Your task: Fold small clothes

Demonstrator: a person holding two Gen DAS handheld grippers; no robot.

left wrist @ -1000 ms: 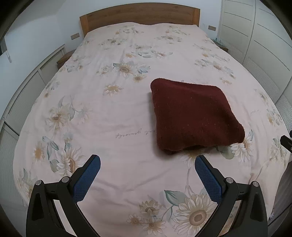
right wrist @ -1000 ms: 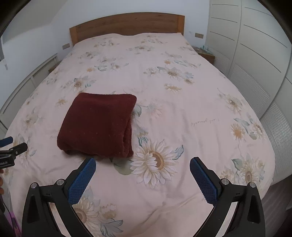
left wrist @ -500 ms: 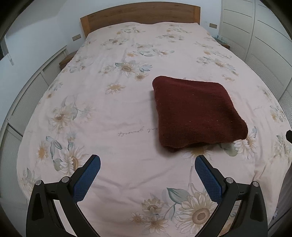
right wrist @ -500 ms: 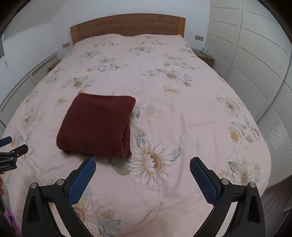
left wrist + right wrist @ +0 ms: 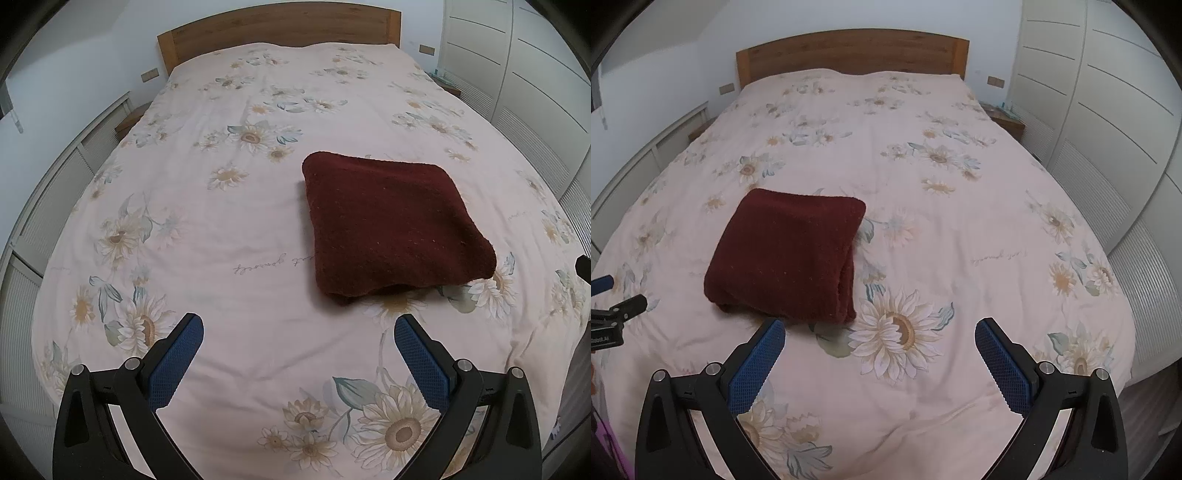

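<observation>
Maroon garment (image 5: pixel 395 229) looked folded, sitting flat on the bedspread (image 5: pixel 229 236).
I had left gripper (image 5: pixel 298 334) and right gripper (image 5: pixel 880 338) wide open, empty, hovering short of it, probably since nothing needed holding.

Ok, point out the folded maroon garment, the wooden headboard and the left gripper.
folded maroon garment (image 5: pixel 391 225), left wrist view, top face.
wooden headboard (image 5: pixel 849 51), right wrist view, panel middle.
left gripper (image 5: pixel 298 354), left wrist view, midway between fingertips.

garment (image 5: pixel 391 225): dark red | bedspread (image 5: pixel 229 229): pale pink, sunflower print | headboard (image 5: pixel 849 55): brown wood
</observation>
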